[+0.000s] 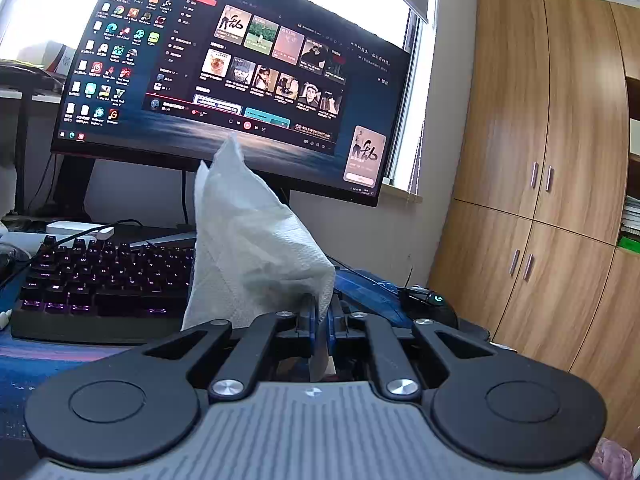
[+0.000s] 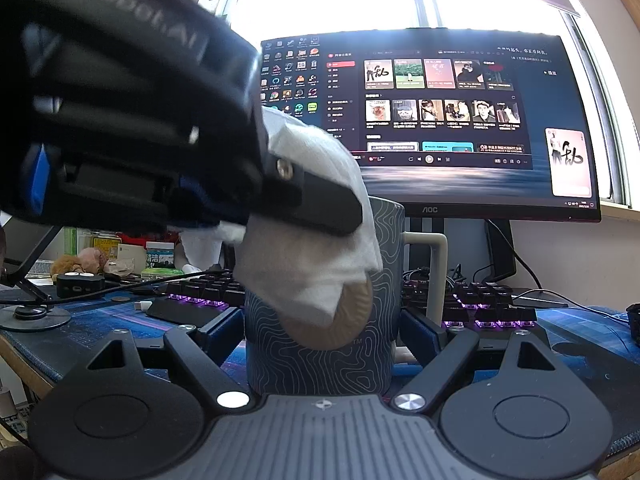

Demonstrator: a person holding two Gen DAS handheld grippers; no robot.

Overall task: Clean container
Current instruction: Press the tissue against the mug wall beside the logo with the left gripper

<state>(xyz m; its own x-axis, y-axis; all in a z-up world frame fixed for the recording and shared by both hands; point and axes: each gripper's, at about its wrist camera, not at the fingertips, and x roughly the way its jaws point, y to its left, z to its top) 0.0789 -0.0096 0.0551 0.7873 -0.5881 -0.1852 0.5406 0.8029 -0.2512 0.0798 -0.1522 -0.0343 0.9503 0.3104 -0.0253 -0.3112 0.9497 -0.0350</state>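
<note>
A dark blue-grey mug (image 2: 320,368) with a pale line pattern and a beige handle (image 2: 434,248) stands upright between the fingers of my right gripper (image 2: 324,338), which is shut on its sides. From the upper left of the right wrist view my left gripper (image 2: 288,200) reaches over the mug, shut on a white paper towel (image 2: 316,264) that drapes down the mug's front. A tan ribbed round piece (image 2: 340,324) shows under the towel; I cannot tell what it is. In the left wrist view the towel (image 1: 248,248) stands up from the shut left gripper (image 1: 320,312).
A backlit keyboard (image 2: 480,304) lies just behind the mug on a blue desk mat (image 2: 580,344), under a large lit monitor (image 2: 440,120). A black mouse (image 1: 432,300) sits to the right, wooden wardrobes (image 1: 540,160) beyond. Small clutter (image 2: 100,264) and a stand base (image 2: 32,316) crowd the left.
</note>
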